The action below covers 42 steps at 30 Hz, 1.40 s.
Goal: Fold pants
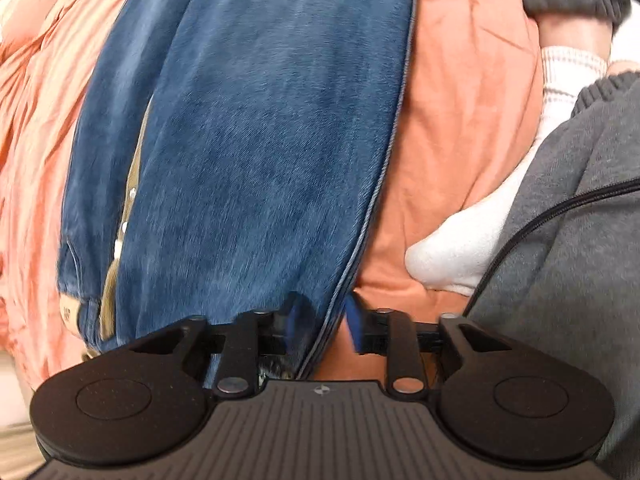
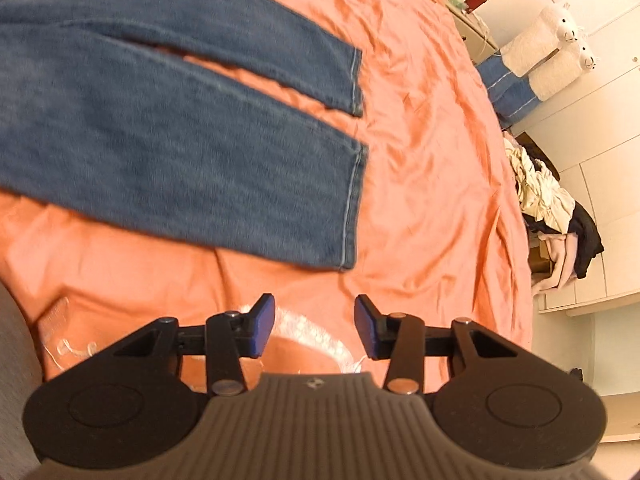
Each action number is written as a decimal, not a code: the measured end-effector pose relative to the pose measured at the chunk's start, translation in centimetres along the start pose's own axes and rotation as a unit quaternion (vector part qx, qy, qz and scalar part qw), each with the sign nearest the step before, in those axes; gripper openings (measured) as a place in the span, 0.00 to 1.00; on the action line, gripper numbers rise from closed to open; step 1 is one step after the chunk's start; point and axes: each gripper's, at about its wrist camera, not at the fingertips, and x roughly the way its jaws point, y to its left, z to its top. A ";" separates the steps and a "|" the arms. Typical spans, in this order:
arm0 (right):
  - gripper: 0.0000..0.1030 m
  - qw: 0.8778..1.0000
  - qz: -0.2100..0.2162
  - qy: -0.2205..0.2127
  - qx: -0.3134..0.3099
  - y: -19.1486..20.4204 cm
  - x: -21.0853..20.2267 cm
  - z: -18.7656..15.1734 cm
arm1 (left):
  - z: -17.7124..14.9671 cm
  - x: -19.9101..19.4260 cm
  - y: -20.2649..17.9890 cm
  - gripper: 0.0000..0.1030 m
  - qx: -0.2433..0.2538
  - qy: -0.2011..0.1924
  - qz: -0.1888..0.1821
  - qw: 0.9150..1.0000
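Blue jeans (image 1: pixel 256 128) lie on an orange bedsheet (image 1: pixel 452 128). In the left wrist view my left gripper (image 1: pixel 320 324) sits at the near edge of the jeans, with denim between its blue pads; the seam edge runs through the gap, which stays fairly wide. The waistband with a tan label shows at lower left. In the right wrist view the two jean legs (image 2: pixel 168 128) lie flat with hems to the right. My right gripper (image 2: pixel 315 326) is open and empty above the sheet (image 2: pixel 432 168), just short of the nearer hem.
A person's grey sleeve (image 1: pixel 568 264) and a white sock (image 1: pixel 472 236) are at the right of the left wrist view. Beyond the bed's right edge are a clothes pile (image 2: pixel 552 208), plush toys (image 2: pixel 560 44) and white cabinets.
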 end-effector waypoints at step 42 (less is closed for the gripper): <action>0.00 0.918 -0.282 -0.262 -0.097 1.4 -5.5 6.2 | -2.6 -16.3 9.7 0.03 -0.369 -0.186 0.246 0.877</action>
